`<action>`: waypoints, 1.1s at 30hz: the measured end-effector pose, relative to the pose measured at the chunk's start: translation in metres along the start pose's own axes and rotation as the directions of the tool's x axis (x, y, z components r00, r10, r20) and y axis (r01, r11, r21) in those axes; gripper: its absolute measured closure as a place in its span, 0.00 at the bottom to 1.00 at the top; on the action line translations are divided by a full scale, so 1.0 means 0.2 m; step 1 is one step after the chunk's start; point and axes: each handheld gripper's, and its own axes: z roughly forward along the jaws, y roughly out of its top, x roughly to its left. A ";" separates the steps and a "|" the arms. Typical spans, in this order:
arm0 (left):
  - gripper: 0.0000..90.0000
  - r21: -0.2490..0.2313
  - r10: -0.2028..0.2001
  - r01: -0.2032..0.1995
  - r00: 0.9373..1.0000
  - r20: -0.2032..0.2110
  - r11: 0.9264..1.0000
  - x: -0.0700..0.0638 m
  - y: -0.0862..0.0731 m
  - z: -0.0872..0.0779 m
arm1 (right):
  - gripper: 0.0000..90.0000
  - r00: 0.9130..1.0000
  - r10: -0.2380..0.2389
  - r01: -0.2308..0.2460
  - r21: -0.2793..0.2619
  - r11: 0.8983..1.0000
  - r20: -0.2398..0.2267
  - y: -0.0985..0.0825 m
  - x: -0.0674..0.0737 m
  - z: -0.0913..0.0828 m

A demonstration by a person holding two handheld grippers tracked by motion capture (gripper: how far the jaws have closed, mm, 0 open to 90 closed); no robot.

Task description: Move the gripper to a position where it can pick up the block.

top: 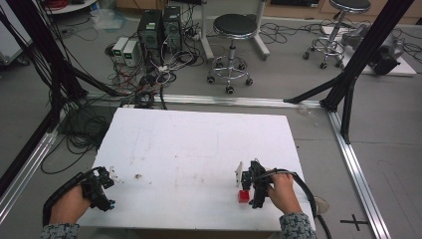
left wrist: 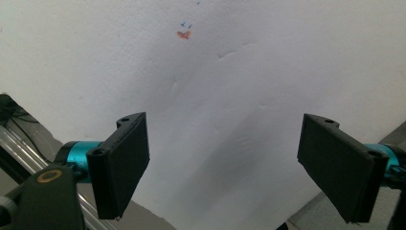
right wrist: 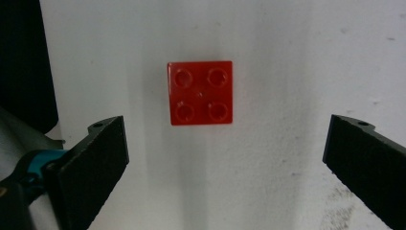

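The right claw (right wrist: 225,158) points straight down at the white counter (top: 199,144); its jaws stand wide apart and hold nothing. A red four-stud brick (right wrist: 200,93) lies flat on the counter ahead of the jaws, between their lines and nearer the left jaw, clear of both. In the high view the brick (top: 243,195) sits just beside this claw (top: 256,186), at the counter's near right.

The left claw (left wrist: 230,167) is tilted over the counter's near left corner, jaws wide apart and empty. Ahead of it lies bare counter surface bearing a small orange mark (left wrist: 183,34). The two claws are well apart.
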 end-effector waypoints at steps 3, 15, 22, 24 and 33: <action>0.21 -0.003 -0.002 0.002 1.000 0.003 1.000 0.00 0.00 0.00 | 0.01 1.000 -0.007 0.008 0.007 1.000 -0.011 0.02 0.01 0.03; 0.21 -0.011 -0.001 0.001 1.000 -0.002 1.000 0.00 0.00 -0.01 | 0.01 1.000 -0.020 0.021 0.048 0.999 -0.021 0.08 0.03 0.13; 0.21 -0.010 -0.002 0.002 1.000 -0.001 1.000 0.00 0.00 -0.01 | 0.01 0.999 -0.027 0.028 0.056 0.998 -0.027 0.10 0.02 0.17; 0.21 -0.010 -0.001 0.001 1.000 -0.001 1.000 0.00 0.00 -0.01 | 0.01 0.999 -0.024 0.025 0.058 0.998 -0.026 0.10 0.02 0.17; 0.21 -0.011 -0.006 0.006 1.000 -0.001 1.000 0.00 -0.01 -0.01 | 0.01 1.000 -0.022 0.023 0.059 0.998 -0.022 0.10 0.02 0.17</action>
